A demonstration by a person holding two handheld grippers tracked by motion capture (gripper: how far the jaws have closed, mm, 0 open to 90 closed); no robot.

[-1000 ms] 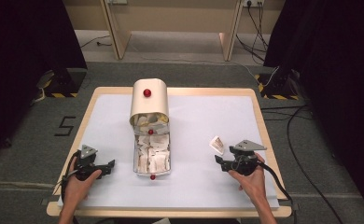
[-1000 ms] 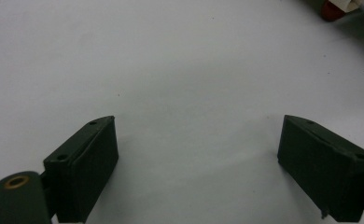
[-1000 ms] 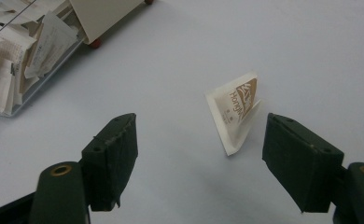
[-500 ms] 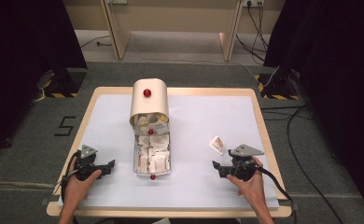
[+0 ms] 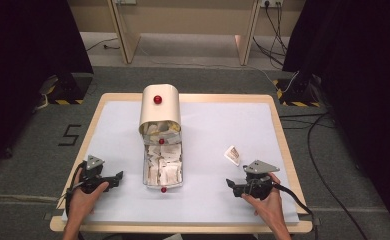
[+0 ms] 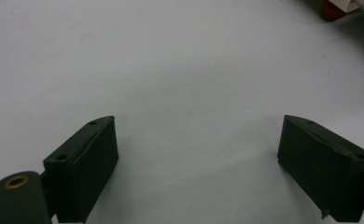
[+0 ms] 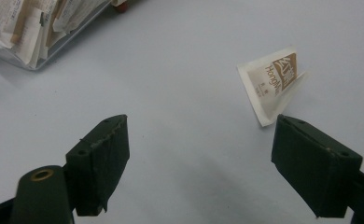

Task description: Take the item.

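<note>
A cream box (image 5: 158, 111) with a rounded lid and a red knob (image 5: 157, 99) stands at the middle of the table. Its clear drawer (image 5: 146, 172) is pulled out toward me and holds several paper sachets (image 5: 164, 161). One white and brown sachet (image 5: 232, 155) lies alone on the white table cover, just beyond my right gripper (image 5: 231, 184). In the right gripper view that sachet (image 7: 273, 84) sits above the right-hand jaw, and the gripper (image 7: 201, 154) is open with nothing in it. My left gripper (image 5: 117, 176) rests left of the drawer, also open and empty (image 6: 196, 154).
The white cover (image 5: 218, 125) spans the wooden table (image 5: 283, 145). The drawer's front red knob (image 5: 163, 190) points at me and shows again (image 6: 332, 9) at the top right of the left gripper view. Cables (image 5: 303, 205) trail off the right side.
My right gripper has drawn back toward the front edge, away from the lone sachet, which stays where it lay. The left gripper has not moved.
</note>
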